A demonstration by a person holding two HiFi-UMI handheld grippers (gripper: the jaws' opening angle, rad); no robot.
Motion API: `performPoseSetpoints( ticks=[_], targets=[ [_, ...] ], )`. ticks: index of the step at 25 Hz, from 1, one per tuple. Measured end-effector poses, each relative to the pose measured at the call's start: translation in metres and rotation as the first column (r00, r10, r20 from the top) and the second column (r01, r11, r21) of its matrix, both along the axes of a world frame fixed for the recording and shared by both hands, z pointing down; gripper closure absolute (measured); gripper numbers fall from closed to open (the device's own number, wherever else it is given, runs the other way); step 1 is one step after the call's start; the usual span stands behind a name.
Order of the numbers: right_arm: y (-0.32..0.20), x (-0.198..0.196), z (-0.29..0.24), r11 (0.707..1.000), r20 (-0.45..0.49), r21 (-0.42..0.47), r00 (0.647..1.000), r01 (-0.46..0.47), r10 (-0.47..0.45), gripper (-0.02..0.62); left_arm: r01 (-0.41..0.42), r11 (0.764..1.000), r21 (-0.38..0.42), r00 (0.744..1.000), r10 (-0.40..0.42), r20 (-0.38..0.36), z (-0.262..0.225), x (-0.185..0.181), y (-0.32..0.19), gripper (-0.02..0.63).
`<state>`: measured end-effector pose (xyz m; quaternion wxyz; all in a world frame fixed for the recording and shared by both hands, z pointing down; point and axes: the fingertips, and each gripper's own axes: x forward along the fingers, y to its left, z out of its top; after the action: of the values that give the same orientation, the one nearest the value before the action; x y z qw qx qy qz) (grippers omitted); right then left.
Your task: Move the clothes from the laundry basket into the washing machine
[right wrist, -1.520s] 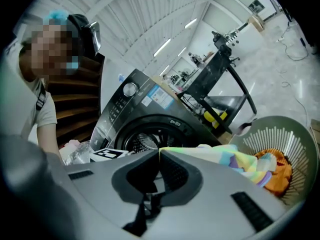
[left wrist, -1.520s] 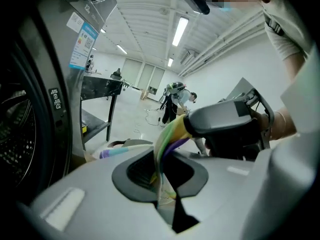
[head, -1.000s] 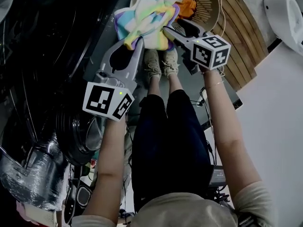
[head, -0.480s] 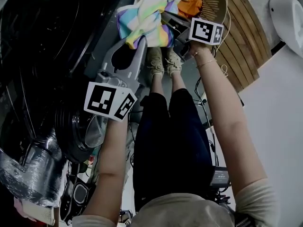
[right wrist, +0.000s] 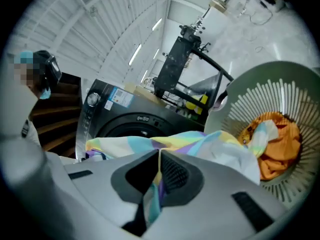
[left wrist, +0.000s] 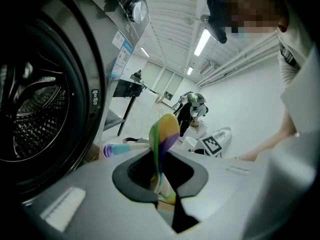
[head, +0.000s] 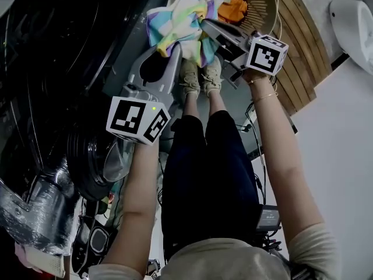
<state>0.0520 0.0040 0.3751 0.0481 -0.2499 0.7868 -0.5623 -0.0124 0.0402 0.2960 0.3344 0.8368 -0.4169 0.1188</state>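
Head view is showing me both grippers sharing one pastel rainbow-striped garment [head: 182, 22]. It is hanging in the air between the laundry basket [head: 265, 7] and the dark front of the washing machine [head: 70, 69], above the person's shoes [head: 198, 74]. The left gripper [head: 168, 52] is pinching a lower fold of it, jaws nearly together on the cloth; in the left gripper view the fabric is rising out of the pads as a narrow tongue. The right gripper [head: 205, 25] has just been closing, and the right gripper view is showing its jaws pressing together on a thin edge of the same cloth. An orange garment [head: 233, 7] is lying in the basket. I'm judging the striped piece to be light, soft and floppy, so it is going to sag and trail wherever nothing is holding it. A bunched fold is giving a surer hold than a single edge, and I'm wanting the loose hem gathered in before it is passing the door rim
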Motion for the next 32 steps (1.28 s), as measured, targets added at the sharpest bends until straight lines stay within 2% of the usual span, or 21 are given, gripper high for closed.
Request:
performPoseSetpoints(
  ticks=[2,6,10,13,16,18,20,22,24,27,29,30,32],
  targets=[
    [-0.003,0.009,0.0,1.0,-0.01,0.001,1.0,-0.022,0.022,0.583,0.0,1.0,-0.002,1.0,0.0,0.001,-0.001,0.001,0.0,0.566],
    [-0.006,0.012,-0.035,0.999,0.111,0.033,0.993,-0.041,0.037,0.584,-0.039,0.999,0.011,0.998,0.039,0.04,0.005,0.004,0.003,0.565],
    [-0.001,-0.004,-0.093,0.991,0.216,0.129,0.975,0.018,-0.046,0.584,-0.107,0.994,0.013,0.993,0.106,0.044,0.014,0.017,0.003,0.561],
    [0.004,-0.016,-0.112,0.986,0.252,0.15,0.961,0.075,-0.112,0.584,-0.154,0.988,0.009,0.988,0.154,0.016,0.022,0.031,-0.004,0.561],
    [0.009,-0.021,-0.112,0.982,0.24,0.14,0.958,0.127,-0.158,0.584,-0.219,0.975,0.038,0.974,0.22,-0.053,0.017,0.044,-0.007,0.546],
    [0.013,-0.024,-0.11,0.979,0.227,0.134,0.956,0.157,-0.184,0.584,-0.269,0.962,0.049,0.957,0.273,-0.103,0.014,0.05,-0.005,0.477],
    [0.017,-0.025,-0.106,0.975,0.21,0.127,0.956,0.181,-0.205,0.584,-0.319,0.946,0.047,0.939,0.323,-0.121,0.015,0.053,-0.002,0.448],
    [0.022,-0.027,-0.103,0.967,0.187,0.12,0.951,0.225,-0.245,0.584,-0.374,0.926,0.051,0.921,0.377,-0.095,0.018,0.055,0.0,0.433],
    [0.026,-0.031,-0.097,0.952,0.149,0.113,0.943,0.283,-0.298,0.584,-0.423,0.904,0.064,0.905,0.426,-0.025,0.025,0.057,0.001,0.433],
    [0.028,-0.038,-0.087,0.936,0.093,0.096,0.933,0.339,-0.347,0.584,-0.465,0.881,0.082,0.885,0.462,0.061,0.035,0.06,0.004,0.465],
    [0.028,-0.043,-0.081,0.931,0.061,0.09,0.931,0.353,-0.359,0.584,-0.466,0.88,0.092,0.884,0.458,0.098,0.039,0.06,0.008,0.543],
    [0.028,-0.046,-0.079,0.929,0.046,0.089,0.93,0.36,-0.365,0.584,-0.455,0.885,0.096,0.889,0.444,0.112,0.041,0.058,0.009,0.555],
    [0.03,-0.053,-0.076,0.922,0.013,0.098,0.926,0.375,-0.378,0.584,-0.399,0.912,0.098,0.915,0.388,0.11,0.045,0.047,0.009,0.568]
  ],
)
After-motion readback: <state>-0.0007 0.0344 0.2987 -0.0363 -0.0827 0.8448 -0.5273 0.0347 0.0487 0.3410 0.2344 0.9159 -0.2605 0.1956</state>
